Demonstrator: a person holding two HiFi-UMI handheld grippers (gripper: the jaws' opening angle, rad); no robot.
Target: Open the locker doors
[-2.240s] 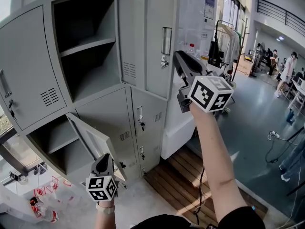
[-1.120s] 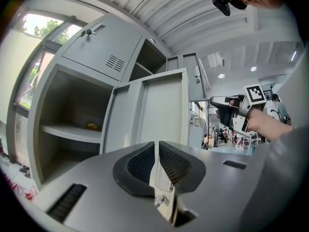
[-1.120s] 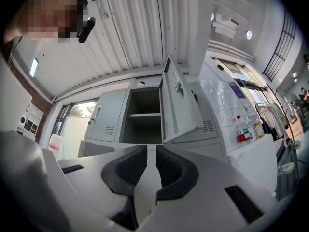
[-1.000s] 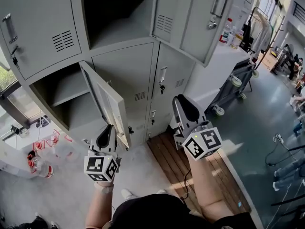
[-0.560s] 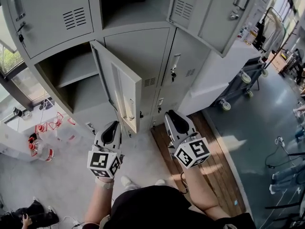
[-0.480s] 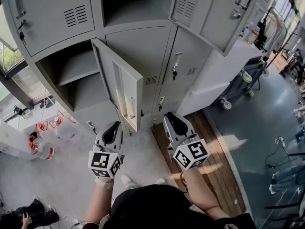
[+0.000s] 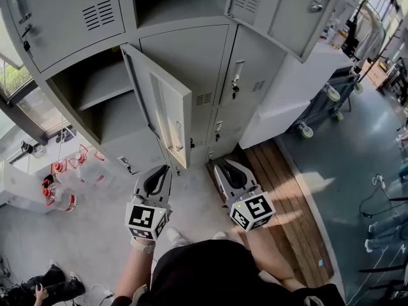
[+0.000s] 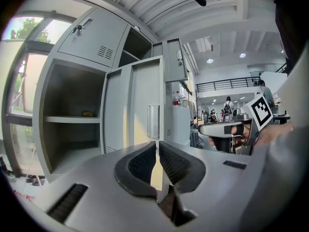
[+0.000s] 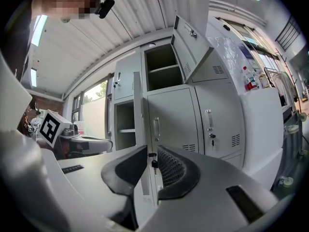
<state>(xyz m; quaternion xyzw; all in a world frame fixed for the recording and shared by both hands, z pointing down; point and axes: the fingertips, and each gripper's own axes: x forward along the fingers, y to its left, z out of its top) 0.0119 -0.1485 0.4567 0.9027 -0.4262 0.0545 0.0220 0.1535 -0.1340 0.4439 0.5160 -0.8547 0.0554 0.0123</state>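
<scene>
— Door position?
— The middle-row locker door (image 7: 160, 104) is noted swung out toward the near side. Its long axis is upright and its free edge is pointed at the left gripper (image 7: 157, 177). An upper door (image 7: 280, 8) is open at far right.
— Jaws?
— On the left gripper and the right gripper (image 7: 231, 169) the jaws are recorded together, with nothing held.

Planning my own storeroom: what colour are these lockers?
The lockers are plain light grey; the head view shows it best.
</scene>
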